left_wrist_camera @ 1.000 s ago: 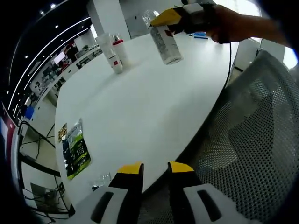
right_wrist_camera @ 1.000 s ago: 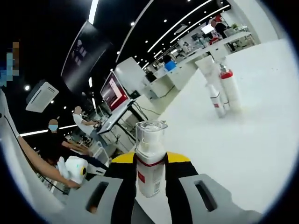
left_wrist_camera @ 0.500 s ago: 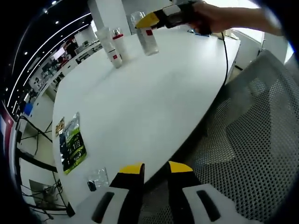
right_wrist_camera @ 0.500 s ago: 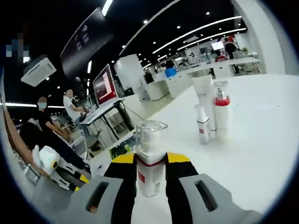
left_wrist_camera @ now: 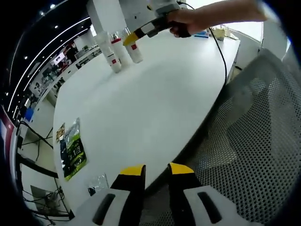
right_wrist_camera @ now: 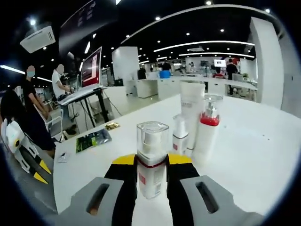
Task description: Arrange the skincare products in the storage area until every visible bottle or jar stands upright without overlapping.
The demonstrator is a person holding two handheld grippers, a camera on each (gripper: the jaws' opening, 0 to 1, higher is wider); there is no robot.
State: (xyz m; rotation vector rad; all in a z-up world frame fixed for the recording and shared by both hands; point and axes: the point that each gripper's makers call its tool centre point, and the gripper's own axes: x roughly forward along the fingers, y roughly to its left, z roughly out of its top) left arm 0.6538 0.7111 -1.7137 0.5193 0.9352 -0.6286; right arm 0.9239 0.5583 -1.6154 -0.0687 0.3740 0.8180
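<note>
Nearest in the left gripper view: left gripper (left_wrist_camera: 155, 170), jaws slightly parted with nothing between them, poised over the near edge of the white table (left_wrist_camera: 141, 103), beside a mesh chair back (left_wrist_camera: 254, 141). Just inside that edge, a green packet (left_wrist_camera: 74, 149) and a small clear wrapper (left_wrist_camera: 97, 182) lying flat. Beyond those, a wide bare stretch of tabletop up to the far side. Out there, well apart from the near edge, a hand (left_wrist_camera: 181, 22) carrying the right gripper (left_wrist_camera: 133, 36), with a cable (left_wrist_camera: 221, 47) trailing back across the table toward the right-hand edge.

In the right gripper view: right gripper (right_wrist_camera: 151, 159) clamped on a clear-capped pump bottle (right_wrist_camera: 151, 160), held upright at its red-banded neck. Cannot tell whether the base touches the table (right_wrist_camera: 254, 155). Just past the bottle, three products standing upright in a tight cluster: a small white bottle (right_wrist_camera: 179, 134), a tall white tube (right_wrist_camera: 192, 107) behind it, and a red-collared pump bottle (right_wrist_camera: 207, 132) alongside. Open tabletop to the right of the cluster. Past the table's far edge, desks and a monitor (right_wrist_camera: 91, 68).
</note>
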